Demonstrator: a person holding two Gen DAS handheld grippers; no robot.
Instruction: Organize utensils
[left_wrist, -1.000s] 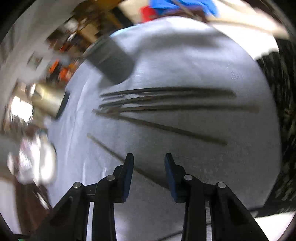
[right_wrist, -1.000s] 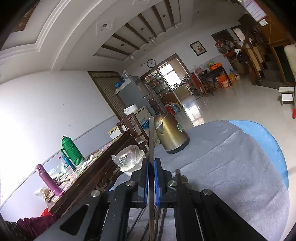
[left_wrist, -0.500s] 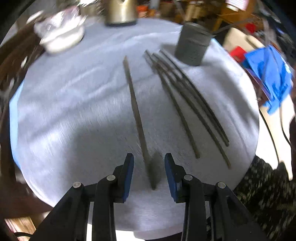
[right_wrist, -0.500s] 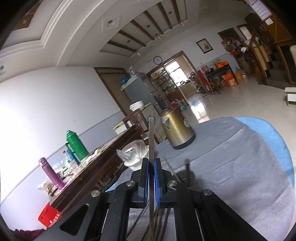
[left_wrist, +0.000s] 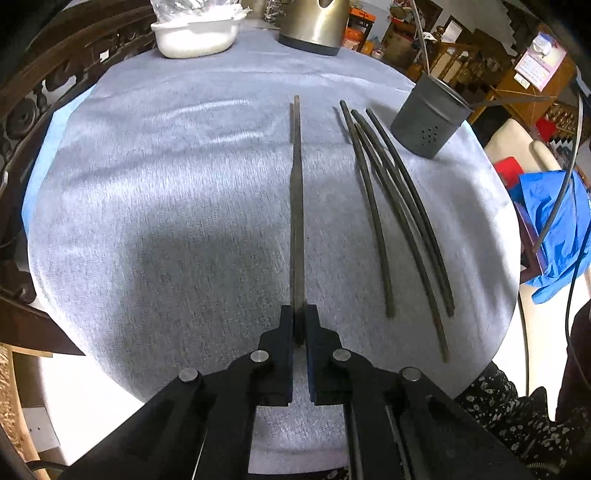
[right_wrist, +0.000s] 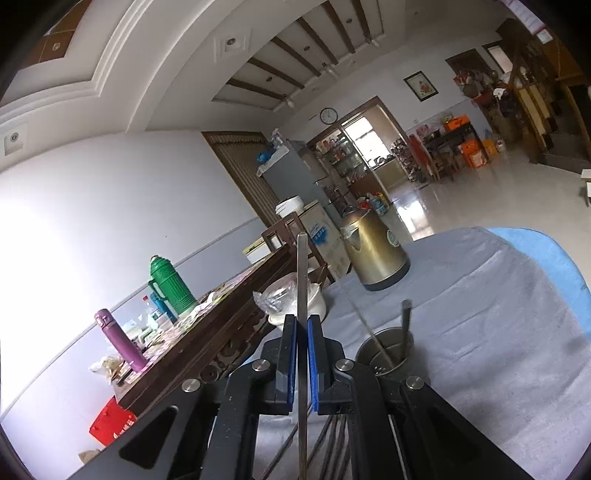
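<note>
My left gripper (left_wrist: 300, 314) is shut on the near end of a long dark chopstick (left_wrist: 296, 192) that lies straight ahead on the grey tablecloth (left_wrist: 177, 206). Several more dark chopsticks (left_wrist: 402, 206) lie to its right. A grey perforated utensil holder (left_wrist: 426, 123) stands at the far right with utensils in it. My right gripper (right_wrist: 301, 325) is shut on a thin metal utensil (right_wrist: 302, 273) and holds it upright above the table. The holder also shows in the right wrist view (right_wrist: 386, 354), just right of that gripper.
A gold kettle (left_wrist: 314, 22) and a white bowl with a plastic bag (left_wrist: 195, 33) stand at the table's far edge. A carved wooden bench (left_wrist: 44, 85) runs along the left. A blue cloth (left_wrist: 554, 229) lies off the right edge.
My left gripper swung round to line up with the single chopstick and closed on its near end. My right gripper kept its utensil and shifted slightly.
</note>
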